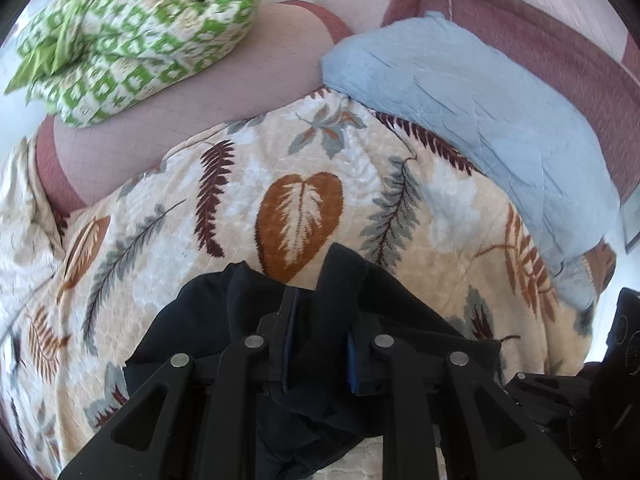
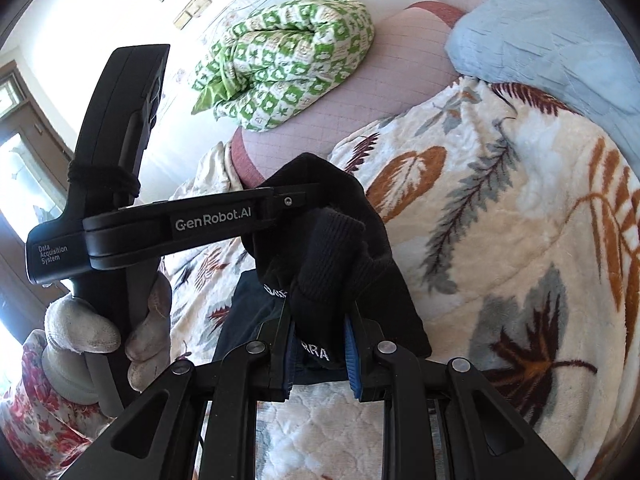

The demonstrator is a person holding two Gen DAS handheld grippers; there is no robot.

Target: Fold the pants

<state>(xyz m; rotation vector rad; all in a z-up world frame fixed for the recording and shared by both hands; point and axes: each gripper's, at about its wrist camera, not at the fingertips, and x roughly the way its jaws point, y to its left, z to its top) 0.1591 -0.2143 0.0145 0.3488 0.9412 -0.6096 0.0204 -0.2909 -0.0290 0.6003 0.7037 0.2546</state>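
Note:
The black pants point(image 1: 208, 312) hang bunched over a cream blanket printed with leaves point(image 1: 304, 184). My left gripper point(image 1: 318, 344) is shut on a ribbed fold of the pants, and the cloth spills out on both sides of the jaws. In the right wrist view my right gripper point(image 2: 320, 344) is shut on another ribbed edge of the pants point(image 2: 340, 240), where white lettering shows. The left gripper point(image 2: 304, 199) reaches in from the left and pinches the same cloth just above. A gloved hand point(image 2: 92, 328) holds its handle.
A rolled green-and-white quilt point(image 1: 132, 36) lies at the back left on a pink sheet point(image 1: 256, 72). A pale blue pillow point(image 1: 472, 108) lies at the back right. In the right wrist view a door and a bright window point(image 2: 24, 152) are at far left.

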